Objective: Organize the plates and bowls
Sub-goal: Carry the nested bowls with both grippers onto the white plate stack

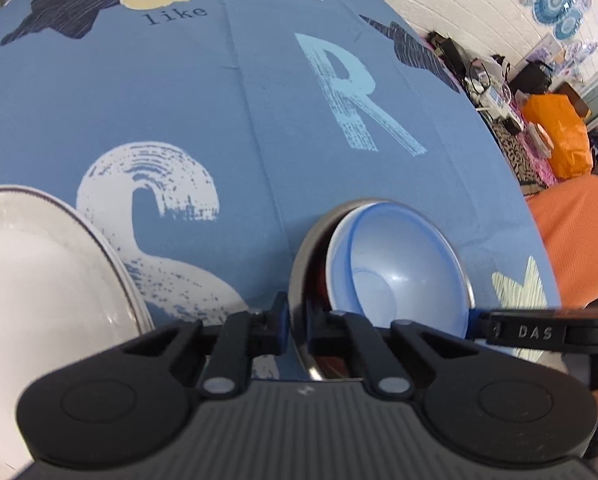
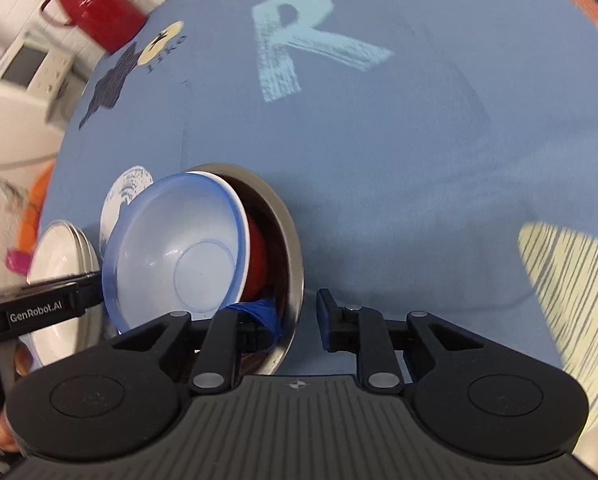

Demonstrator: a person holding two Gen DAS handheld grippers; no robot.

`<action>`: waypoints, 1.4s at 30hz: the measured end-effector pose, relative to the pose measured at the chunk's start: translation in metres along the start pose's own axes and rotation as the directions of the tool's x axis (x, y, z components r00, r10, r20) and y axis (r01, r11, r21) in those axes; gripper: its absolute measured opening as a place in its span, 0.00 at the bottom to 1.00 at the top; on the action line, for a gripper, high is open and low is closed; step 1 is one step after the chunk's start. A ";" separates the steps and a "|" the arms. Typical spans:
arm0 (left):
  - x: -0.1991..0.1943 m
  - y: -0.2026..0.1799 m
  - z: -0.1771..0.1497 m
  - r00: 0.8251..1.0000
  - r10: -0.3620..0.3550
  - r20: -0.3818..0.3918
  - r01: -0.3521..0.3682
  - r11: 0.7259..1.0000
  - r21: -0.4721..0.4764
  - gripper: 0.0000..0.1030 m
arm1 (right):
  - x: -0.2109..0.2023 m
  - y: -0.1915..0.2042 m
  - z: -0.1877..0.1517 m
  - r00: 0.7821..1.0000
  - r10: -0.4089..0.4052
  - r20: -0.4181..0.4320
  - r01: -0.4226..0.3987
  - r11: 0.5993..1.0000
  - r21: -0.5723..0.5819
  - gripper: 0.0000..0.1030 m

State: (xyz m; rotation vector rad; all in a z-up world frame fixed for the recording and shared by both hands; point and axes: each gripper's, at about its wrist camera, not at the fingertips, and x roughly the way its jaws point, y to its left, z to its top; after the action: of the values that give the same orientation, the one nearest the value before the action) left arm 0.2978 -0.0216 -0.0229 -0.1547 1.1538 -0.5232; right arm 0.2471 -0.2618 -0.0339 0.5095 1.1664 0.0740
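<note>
A steel bowl (image 1: 299, 272) (image 2: 291, 240) rests on the blue tablecloth (image 1: 219, 100). It holds a red bowl (image 2: 257, 264) and, tilted on top, a pale blue plastic bowl (image 1: 395, 264) (image 2: 179, 248). My left gripper (image 1: 297, 320) is shut on the steel bowl's near rim, one finger inside and one outside. My right gripper (image 2: 293, 316) stands open astride the opposite rim, with a gap between the outer finger and the metal. A stack of white plates (image 1: 39, 280) (image 2: 59, 256) lies just left of the bowls.
At the table's far corner stand a red jug (image 2: 95, 8) and, beyond the edge, a white appliance (image 2: 23, 76). An orange bag (image 1: 559, 132) and an orange cloth (image 1: 571, 232) sit off the right side among clutter. A hand (image 2: 3, 436) grips the left tool.
</note>
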 end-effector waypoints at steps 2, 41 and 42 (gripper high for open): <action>0.001 -0.001 0.002 1.000 -0.003 -0.005 0.003 1.000 0.001 0.00 | -0.001 0.001 0.000 1.000 0.005 0.003 -0.005 1.000 -0.011 0.03; -0.049 0.016 0.017 0.994 0.033 0.108 -0.032 0.999 -0.009 0.00 | -0.015 0.043 0.017 0.992 0.091 0.087 -0.087 0.995 -0.043 0.01; -0.058 0.019 0.017 0.992 0.038 0.121 -0.037 0.999 -0.012 0.00 | -0.017 0.051 0.019 0.991 0.096 0.089 -0.091 0.994 -0.057 0.01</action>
State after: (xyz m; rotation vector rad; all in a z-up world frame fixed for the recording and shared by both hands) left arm 0.3016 0.0197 0.0250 -0.1708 1.0386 -0.4687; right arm 0.2673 -0.2285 0.0077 0.5161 1.0479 0.1603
